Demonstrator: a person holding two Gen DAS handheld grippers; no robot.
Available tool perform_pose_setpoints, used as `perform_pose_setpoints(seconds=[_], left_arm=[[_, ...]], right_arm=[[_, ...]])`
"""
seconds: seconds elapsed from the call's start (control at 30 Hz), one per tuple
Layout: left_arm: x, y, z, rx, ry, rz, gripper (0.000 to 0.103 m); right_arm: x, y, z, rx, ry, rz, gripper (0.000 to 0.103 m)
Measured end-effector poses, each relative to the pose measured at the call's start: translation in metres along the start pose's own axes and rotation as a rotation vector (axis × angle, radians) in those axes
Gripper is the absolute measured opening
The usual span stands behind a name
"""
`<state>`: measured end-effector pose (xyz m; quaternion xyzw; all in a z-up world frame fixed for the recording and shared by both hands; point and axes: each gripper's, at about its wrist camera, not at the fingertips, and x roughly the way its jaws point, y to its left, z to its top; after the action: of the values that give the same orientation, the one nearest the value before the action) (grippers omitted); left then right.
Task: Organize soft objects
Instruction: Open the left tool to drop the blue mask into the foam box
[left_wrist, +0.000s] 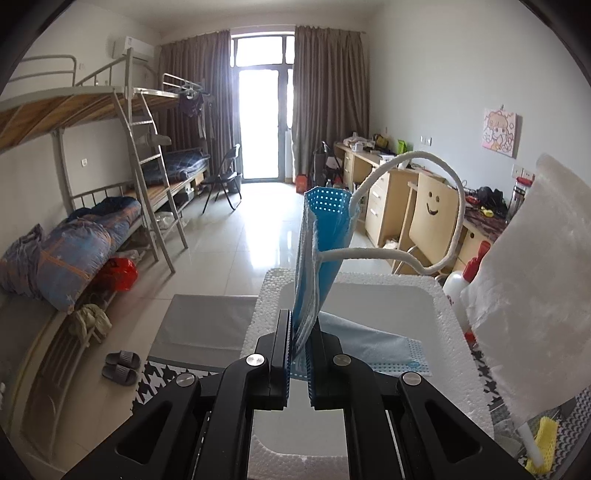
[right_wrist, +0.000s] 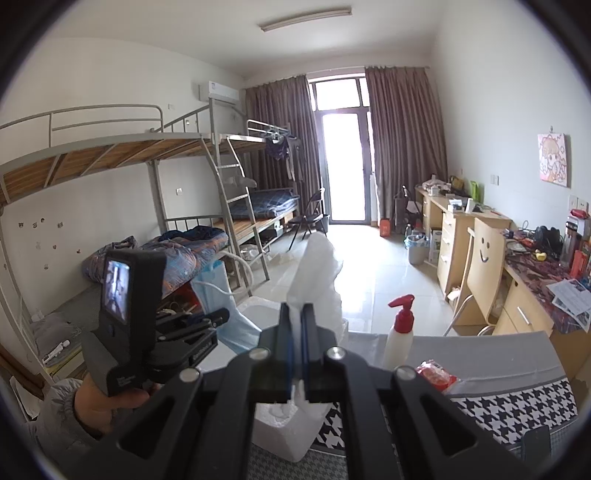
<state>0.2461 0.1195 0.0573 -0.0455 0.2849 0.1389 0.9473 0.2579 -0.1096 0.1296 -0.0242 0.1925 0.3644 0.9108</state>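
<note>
Standing pinched in hand-held gripper (left_wrist: 298, 345): mask (left_wrist: 321, 236)

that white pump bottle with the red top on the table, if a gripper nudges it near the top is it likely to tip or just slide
Probably tips: the pump bottle stands upright, tall and slim on a narrow base, so a high nudge has leverage. The patterned cloth nearby, if it runs under the bottle, would likely resist sliding. Its fill level can't be seen, so its weight is uncertain.

Dorm room: white walls, glossy pale tile floor (left_wrist: 236, 236). Metal bunk beds (right_wrist: 155, 155) along left wall, wooden desks (right_wrist: 465, 229) along right. Brown curtains (left_wrist: 325, 92) flank bright balcony door (left_wrist: 258, 125). Ceiling tube light (right_wrist: 304, 18) off; daylight only.
</note>
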Motion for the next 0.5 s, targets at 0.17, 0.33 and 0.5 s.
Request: perform_pose_setpoints(seconds=[0.17, 0.33, 0.5], left_arm=[[0.007, -0.003, -0.003, 0.025, 0.032, -0.013, 0.008], [0.012, -0.001, -0.004, 0.043, 0.05, -0.008, 0.038], [0.002, 0.003, -0.004, 0.037, 0.005, 0.022, 0.077]], right_arm=[[0.001, 0.001, -0.001, -0.002, 0.002, 0.0, 0.006], [0.004, 0.003, 0.0, -0.005, 0.004, -0.001, 0.006], [0.007, 0.003, 0.0, -0.008, 0.008, 0.003, 0.006]])
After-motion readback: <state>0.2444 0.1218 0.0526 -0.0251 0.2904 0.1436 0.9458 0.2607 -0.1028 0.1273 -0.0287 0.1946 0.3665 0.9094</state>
